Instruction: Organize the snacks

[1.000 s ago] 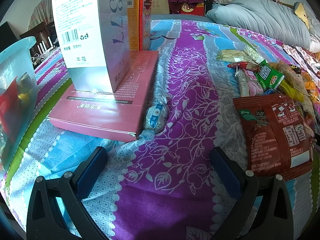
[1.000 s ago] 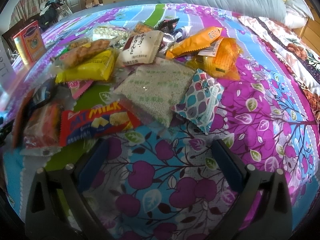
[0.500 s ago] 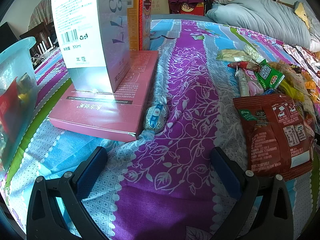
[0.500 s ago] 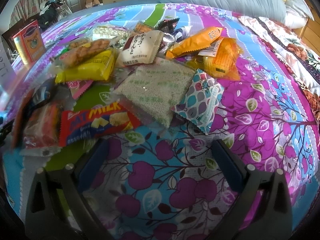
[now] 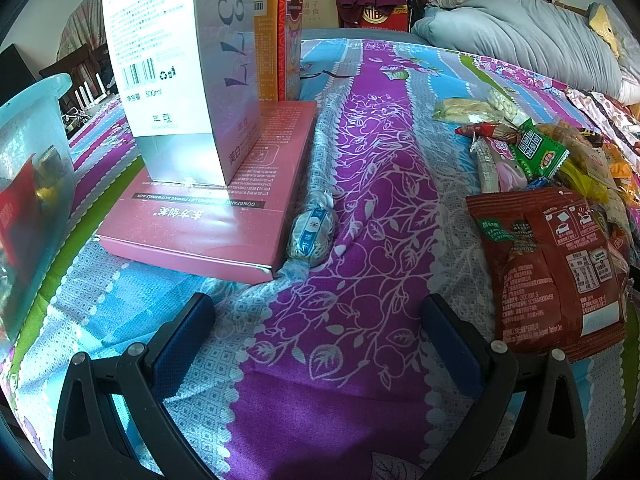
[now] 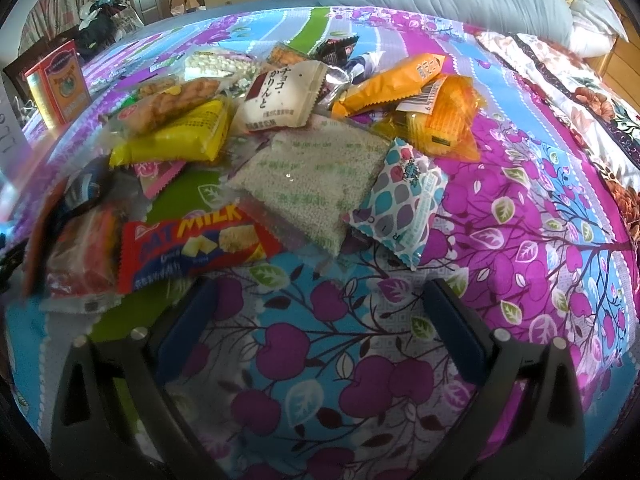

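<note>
just ahead of the right gripper (image 6: 320, 316), spread wide like the left gripper (image 5: 316, 322), lies the snack pile (image 6: 256, 152).

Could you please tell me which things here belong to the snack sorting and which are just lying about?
Part of the job:
snack pile
dark red packet
wrapped candy
clear blue tub, already holding packets
left gripper and right gripper, both open and empty

Just lying about:
pink box
white carton
orange box
pillow

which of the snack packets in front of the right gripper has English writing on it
The red OAT MILK packet, lying at the near left edge of the pile beside the clear grain-filled pouch. The white packet carries Japanese lettering instead.
</note>
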Demonstrator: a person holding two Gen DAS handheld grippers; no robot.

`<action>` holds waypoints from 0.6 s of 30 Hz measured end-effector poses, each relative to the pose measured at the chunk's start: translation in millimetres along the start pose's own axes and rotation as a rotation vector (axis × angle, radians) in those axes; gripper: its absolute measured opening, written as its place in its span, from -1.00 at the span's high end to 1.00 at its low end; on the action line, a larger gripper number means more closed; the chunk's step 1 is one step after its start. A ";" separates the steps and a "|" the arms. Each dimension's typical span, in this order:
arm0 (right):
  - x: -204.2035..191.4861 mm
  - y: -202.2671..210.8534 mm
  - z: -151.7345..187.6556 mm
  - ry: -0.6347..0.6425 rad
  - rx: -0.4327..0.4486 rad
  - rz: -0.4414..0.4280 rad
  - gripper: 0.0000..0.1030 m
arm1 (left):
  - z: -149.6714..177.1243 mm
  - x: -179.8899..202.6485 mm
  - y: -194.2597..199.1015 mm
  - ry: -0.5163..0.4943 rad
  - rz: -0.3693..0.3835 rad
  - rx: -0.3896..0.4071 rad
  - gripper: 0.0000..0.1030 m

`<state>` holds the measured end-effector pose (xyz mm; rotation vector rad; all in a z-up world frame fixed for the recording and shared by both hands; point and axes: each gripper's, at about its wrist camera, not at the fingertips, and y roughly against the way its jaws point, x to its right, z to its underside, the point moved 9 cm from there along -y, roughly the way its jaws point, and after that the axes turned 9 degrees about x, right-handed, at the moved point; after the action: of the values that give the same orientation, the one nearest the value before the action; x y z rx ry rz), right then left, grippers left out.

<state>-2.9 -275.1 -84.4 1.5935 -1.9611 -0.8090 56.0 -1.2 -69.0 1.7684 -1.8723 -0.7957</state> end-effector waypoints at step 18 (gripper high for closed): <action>-0.7 -0.2 -3.6 -0.001 0.007 -0.002 -1.00 | 0.0 0.1 0.0 0.000 0.000 0.000 -1.00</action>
<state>-0.1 -274.9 -82.0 1.5998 -1.9649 -0.8045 56.0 -1.2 -69.0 1.7687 -1.8724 -0.7958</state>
